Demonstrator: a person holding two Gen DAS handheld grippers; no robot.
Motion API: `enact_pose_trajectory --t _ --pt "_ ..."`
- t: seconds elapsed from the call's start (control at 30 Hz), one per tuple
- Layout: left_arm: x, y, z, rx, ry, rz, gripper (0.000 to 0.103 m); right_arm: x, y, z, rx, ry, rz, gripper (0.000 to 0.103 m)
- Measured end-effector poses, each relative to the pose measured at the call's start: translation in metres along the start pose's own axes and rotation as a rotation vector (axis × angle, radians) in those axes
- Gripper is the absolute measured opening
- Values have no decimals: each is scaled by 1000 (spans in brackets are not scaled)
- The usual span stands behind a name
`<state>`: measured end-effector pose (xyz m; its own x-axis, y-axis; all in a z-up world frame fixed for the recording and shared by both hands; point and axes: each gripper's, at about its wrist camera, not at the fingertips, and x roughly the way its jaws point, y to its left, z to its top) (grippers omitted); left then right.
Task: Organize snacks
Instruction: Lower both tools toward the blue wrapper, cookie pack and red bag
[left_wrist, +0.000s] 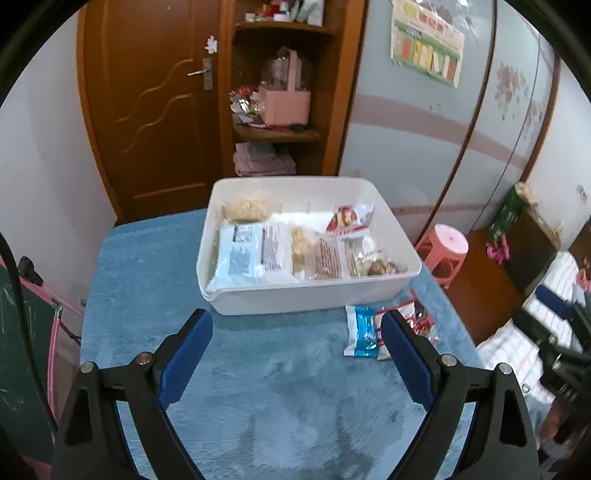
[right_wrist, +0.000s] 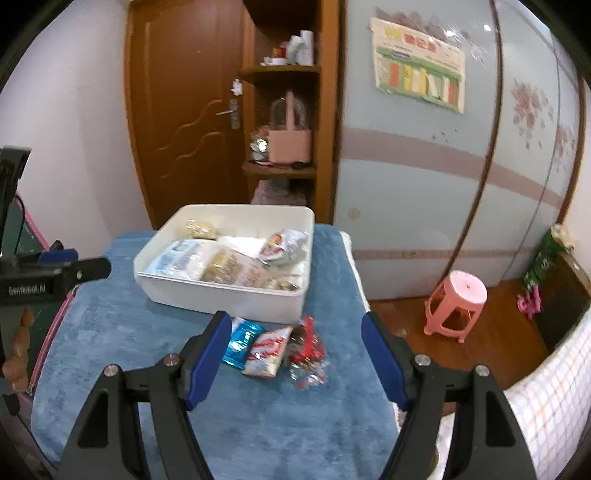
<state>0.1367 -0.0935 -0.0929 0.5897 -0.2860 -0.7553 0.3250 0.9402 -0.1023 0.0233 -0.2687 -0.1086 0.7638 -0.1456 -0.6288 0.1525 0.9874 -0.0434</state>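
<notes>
From your left wrist: your left claw (left_wrist: 296, 326) is spread wide and holds nothing, hovering over the blue desk (left_wrist: 147, 295) short of the bin (left_wrist: 314, 295). Most of the job looks done, since the bin already carries a row of packets (left_wrist: 258, 251) laid side by side, with a few more along its far wall. What is left sits outside, just beside the bin's near right corner: a blue packet (left_wrist: 360, 330) and a red one (left_wrist: 421, 317) partly hidden behind your right finger.

From your right wrist: your right claw (right_wrist: 295, 321) is also spread and empty, aimed at the leftovers. Here you can count three: the blue packet (right_wrist: 242, 341), a white packet (right_wrist: 267, 350) and the red one (right_wrist: 308, 343), touching each other on the desk, close to the bin (right_wrist: 221, 295) but not in it. Those three appear to be all that remains.
</notes>
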Motion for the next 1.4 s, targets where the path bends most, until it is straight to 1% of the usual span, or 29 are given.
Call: enact_pose_trajectory --t 0.17,0.37,0.5,0.67,0.73,0.87,1.0,1.17,1.23,1.3,1.33,1.37,1.4 --pt "31 -16 -15 17 58 -10 92 22 -22 -15 41 65 -16 73" --pt "77 -39 -38 23 140 -12 92 57 -28 -39 42 159 -3 73" --pt "111 -49 -48 19 202 -11 92 81 -33 -54 52 217 25 73" --pt "150 -55 -52 15 252 0 92 112 -40 -64 75 267 68 73" --pt "162 -57 -50 14 262 12 91 123 -42 -66 79 284 70 72" --pt "182 -61 -48 10 283 22 84 145 -43 -67 74 305 88 66" --pt "194 -65 -46 -7 285 2 84 167 -44 -67 71 329 99 64" --pt "205 -77 -40 16 285 2 84 188 -45 -67 72 351 124 64" --pt "212 -82 -41 27 296 4 84 194 -44 -65 75 354 149 64" --pt "215 -85 -41 26 286 13 84 198 -41 -64 72 349 155 64" --pt "213 -85 -42 21 281 15 84 199 -41 -63 71 343 158 61" --pt "215 -84 -42 9 286 7 80 200 -40 -64 74 339 173 59" --pt "215 -83 -43 0 298 -10 78 201 -41 -65 80 344 181 59"
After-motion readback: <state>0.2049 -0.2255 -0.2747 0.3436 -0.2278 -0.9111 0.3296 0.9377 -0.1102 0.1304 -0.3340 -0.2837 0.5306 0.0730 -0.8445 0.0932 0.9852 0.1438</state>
